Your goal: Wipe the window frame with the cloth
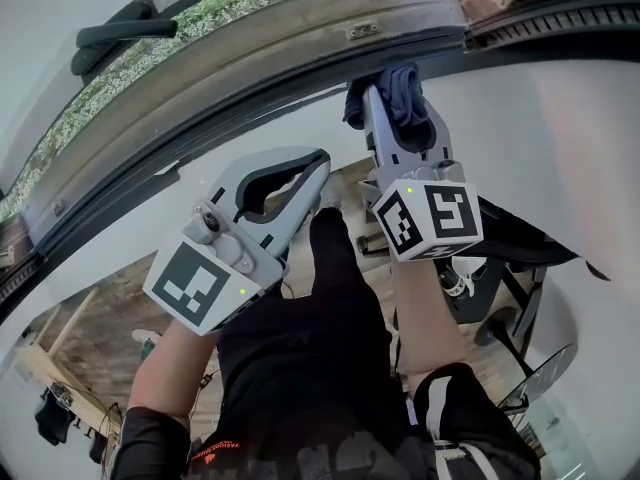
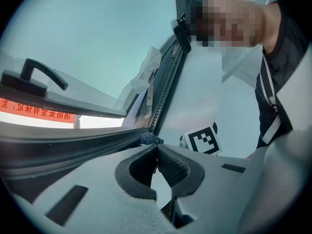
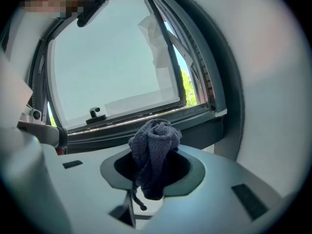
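Cloth's up at the rail: right gripper (image 1: 392,108) fingers pinch the bunched dark grey-blue terry cloth (image 3: 155,147) by the dark window frame (image 1: 240,108), left gripper (image 1: 322,168) fingers pressed together, empty; best press the wad flat, drag steadily along the channel.

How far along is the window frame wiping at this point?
Done: the cloth is bunched in the shut right gripper. In hand: it is held up at the window frame; contact is unclear. Remaining: the wiping itself; no cleaned stretch shows. The left gripper is shut and empty.
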### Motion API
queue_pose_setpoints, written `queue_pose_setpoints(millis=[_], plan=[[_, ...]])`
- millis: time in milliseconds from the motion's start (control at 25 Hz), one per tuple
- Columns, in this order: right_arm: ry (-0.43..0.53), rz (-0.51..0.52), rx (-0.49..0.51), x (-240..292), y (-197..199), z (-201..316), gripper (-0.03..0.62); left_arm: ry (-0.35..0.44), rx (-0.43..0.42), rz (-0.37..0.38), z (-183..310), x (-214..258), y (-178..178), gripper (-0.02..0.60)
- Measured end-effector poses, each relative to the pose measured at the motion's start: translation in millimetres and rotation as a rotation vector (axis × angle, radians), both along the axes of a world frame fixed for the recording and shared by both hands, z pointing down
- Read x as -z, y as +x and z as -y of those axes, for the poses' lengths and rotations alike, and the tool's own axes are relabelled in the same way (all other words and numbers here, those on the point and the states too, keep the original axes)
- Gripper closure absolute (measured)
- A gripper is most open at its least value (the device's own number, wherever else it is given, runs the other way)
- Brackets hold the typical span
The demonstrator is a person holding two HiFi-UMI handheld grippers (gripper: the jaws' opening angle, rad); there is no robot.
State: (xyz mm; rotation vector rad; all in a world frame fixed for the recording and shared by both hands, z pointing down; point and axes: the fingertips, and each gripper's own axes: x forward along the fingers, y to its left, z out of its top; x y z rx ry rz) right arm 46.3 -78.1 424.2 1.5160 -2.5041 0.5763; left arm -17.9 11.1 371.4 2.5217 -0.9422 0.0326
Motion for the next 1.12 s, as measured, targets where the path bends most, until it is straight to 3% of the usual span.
queue_pose_setpoints(millis=[720,920,1120], plan=[[-0.015,-0.007,0.087,1,-61,-34,0.484,0.021,0.08,-0.005,-29,11,-50,0.561],[-0.019,-0.005,0.108,2,-75,-43,0.484,0.085,0.103,-0.004,-34,18,-64,0.561],[-0.019,-0.002,0.124,3,-78,-47,0.484,0.086,0.108,-0.003,-37,20,-64,0.561]])
